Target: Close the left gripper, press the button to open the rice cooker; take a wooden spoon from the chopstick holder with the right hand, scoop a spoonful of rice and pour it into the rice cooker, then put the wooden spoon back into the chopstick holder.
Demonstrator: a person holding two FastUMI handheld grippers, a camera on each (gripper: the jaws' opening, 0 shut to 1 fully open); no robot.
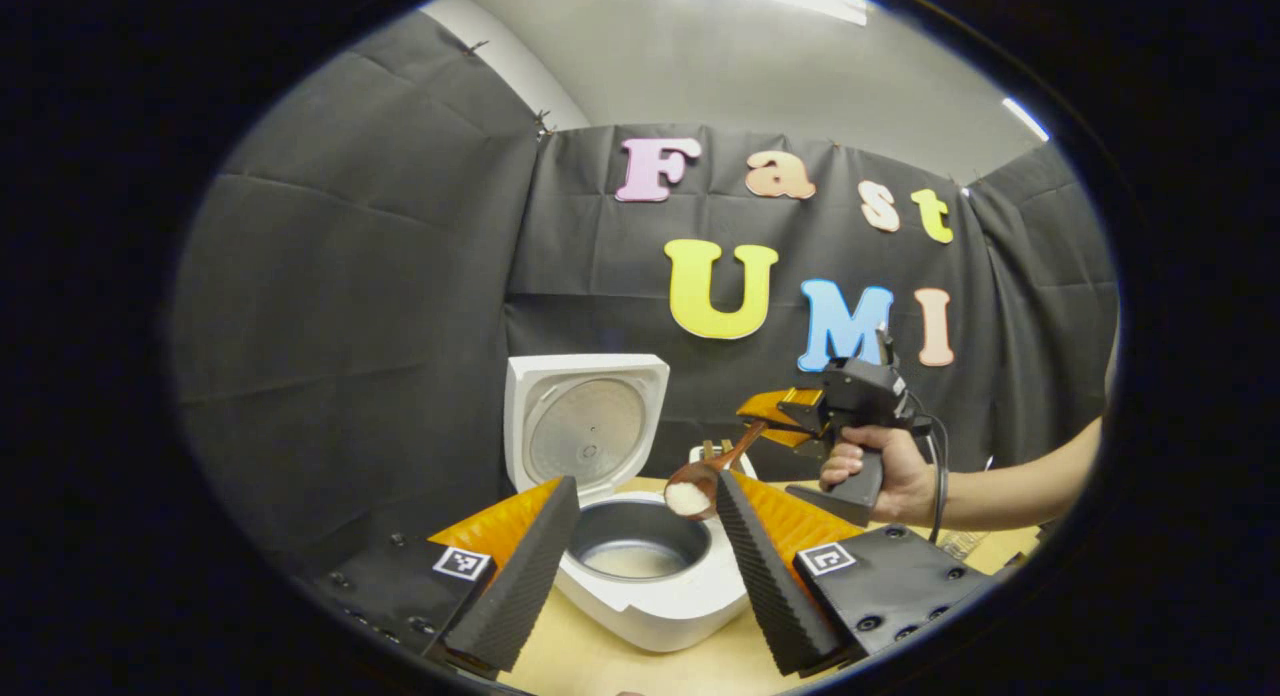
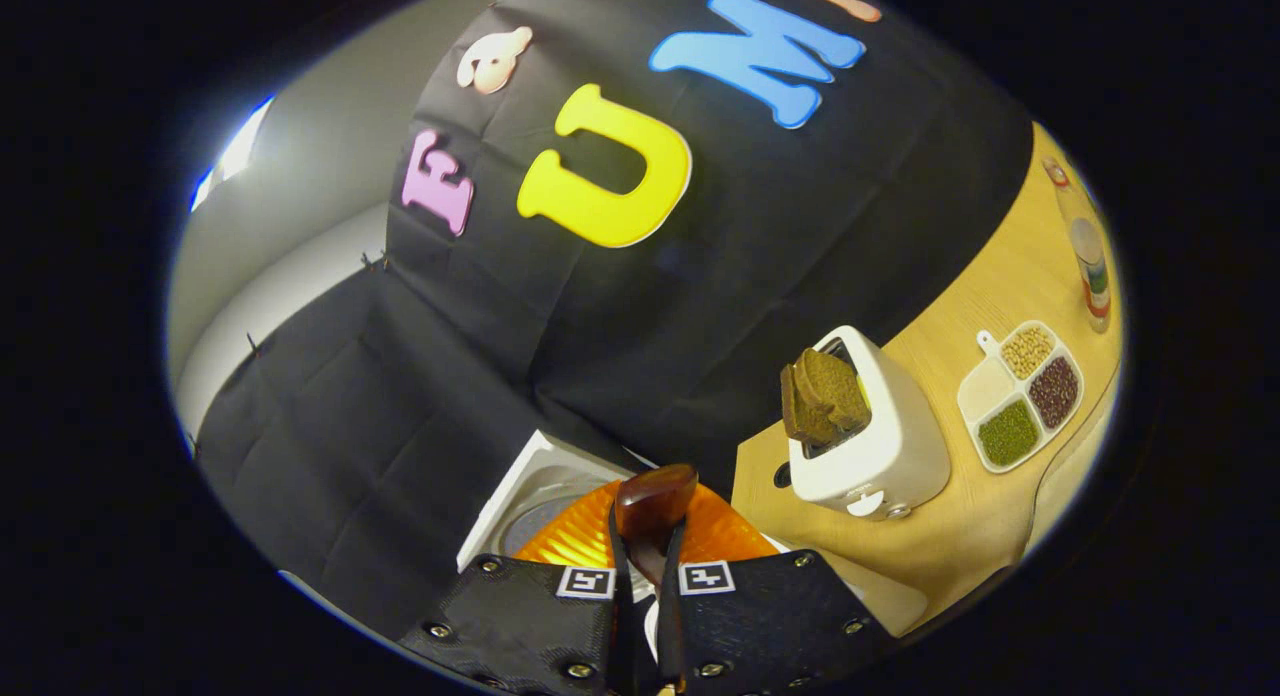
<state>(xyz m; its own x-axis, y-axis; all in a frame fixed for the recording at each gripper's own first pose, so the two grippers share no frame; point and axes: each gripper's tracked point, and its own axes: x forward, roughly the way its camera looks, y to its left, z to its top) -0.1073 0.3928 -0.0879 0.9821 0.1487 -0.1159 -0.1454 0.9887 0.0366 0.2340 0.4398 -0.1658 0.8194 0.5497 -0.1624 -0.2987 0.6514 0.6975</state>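
Pouring rice: right hand-held gripper [image 1: 768,421] clamped on wooden spoon [image 1: 712,471]
Bowl over rice cooker [image 1: 640,566] pot's right rim, handle slanting up-right; left hand-held gripper [image 1: 640,556] wide

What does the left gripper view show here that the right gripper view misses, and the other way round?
Left gripper view alone: the cooker's inner pot with rice at the bottom, the rice heaped in the spoon's bowl, and the hand holding the right gripper. Right gripper view alone: a toaster with dark bread, and a divided tray of grains. Both: the rice cooker's raised lid, the wooden spoon, and the wooden table.
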